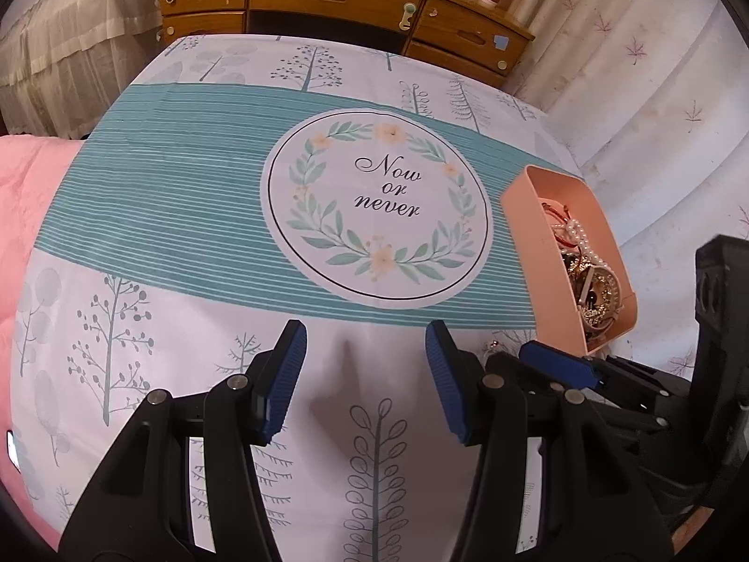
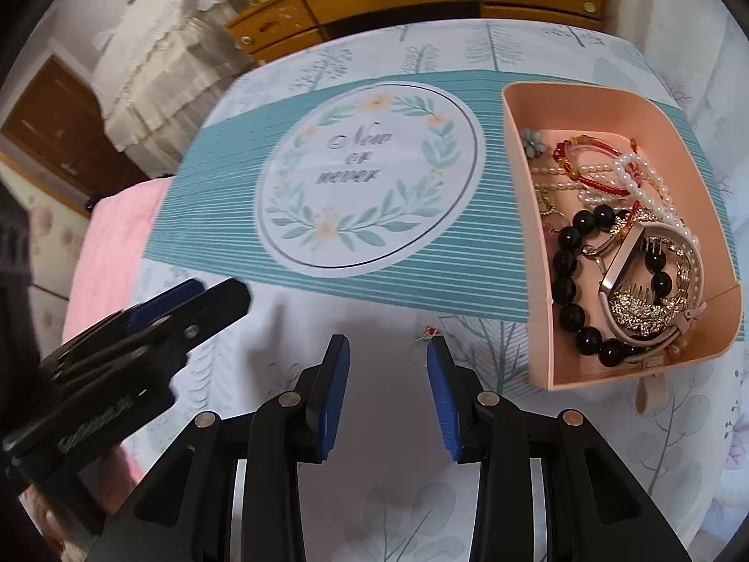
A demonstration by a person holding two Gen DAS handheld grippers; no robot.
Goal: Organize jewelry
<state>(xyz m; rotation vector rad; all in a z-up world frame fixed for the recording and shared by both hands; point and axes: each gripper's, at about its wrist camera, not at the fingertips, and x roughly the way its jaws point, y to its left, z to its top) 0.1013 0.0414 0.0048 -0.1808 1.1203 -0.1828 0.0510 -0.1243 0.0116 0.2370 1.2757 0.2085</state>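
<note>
On tablecloth (image 1: 187,215), script "Now or never"; pink tray (image 2: 524,234) w/ jewelry (image 2: 622,253); left gripper (image 1: 366,374) & right gripper (image 2: 387,388) part-open, empty

Beyond the far edge of the counter (image 1: 140,215), under its tree-printed cloth with a teal striped band, stands a wooden dresser (image 1: 337,0) with drawers, its top cluttered. A pale curtain with faint leaf prints (image 1: 655,93) hangs past the right edge. To the left, cream lace-trimmed fabric (image 2: 154,79) drapes some furniture, beside a brown wooden door (image 2: 51,126). A pink quilt (image 1: 28,196) lies off the left edge. The light is warm and dim.
</note>
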